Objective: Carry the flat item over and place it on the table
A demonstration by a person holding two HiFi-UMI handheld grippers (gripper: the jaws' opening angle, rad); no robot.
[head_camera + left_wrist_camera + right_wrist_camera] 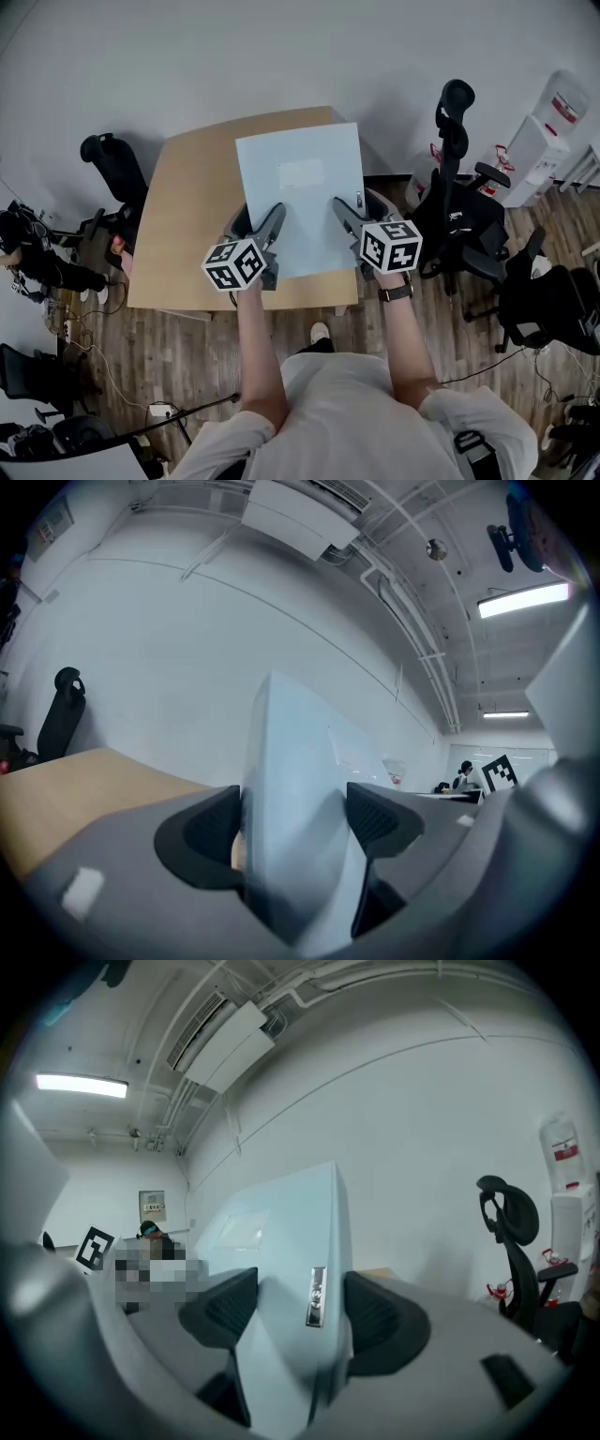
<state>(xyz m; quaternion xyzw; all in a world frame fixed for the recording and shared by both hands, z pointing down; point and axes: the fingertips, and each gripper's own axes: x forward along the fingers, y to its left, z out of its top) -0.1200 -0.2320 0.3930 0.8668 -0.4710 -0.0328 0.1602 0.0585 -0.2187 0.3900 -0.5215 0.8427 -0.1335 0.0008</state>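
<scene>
The wooden worktop (187, 225) has bare surface from the centre out to 9 o'clock. The pale-blue folder (300, 202) is over its right half, and the folder's right edge runs along or slightly past the worktop's 3 o'clock edge. Beyond the worktop's far edge there is only plain wall. A black office chair (114, 161) stands near the corner at 10 o'clock, and a second black chair (457, 178) stands close at 3 o'clock, with water dispensers (548, 131) behind it. Both of the person's bare forearms reach forward roughly parallel, with a watch (396, 292) on the right wrist. The left gripper (258, 222) holds the folder's near edge at about 7 o'clock and the right gripper (359, 208) holds it at about 5 o'clock, marker cubes towards the body. In the left gripper view, the left gripper (292, 817) has its fingers (202, 836) clamped on the folder, which rises edge-on between them, with the worktop (84, 780) low at 9 o'clock. In the right gripper view, the right gripper (300, 1302) has its fingers (380, 1321) likewise closed on the folder (281, 1232). That view alone shows a small metal clip (317, 1296) on the folder's edge, while only the head view shows the folder's full outline. No view settles whether the folder touches the worktop.
</scene>
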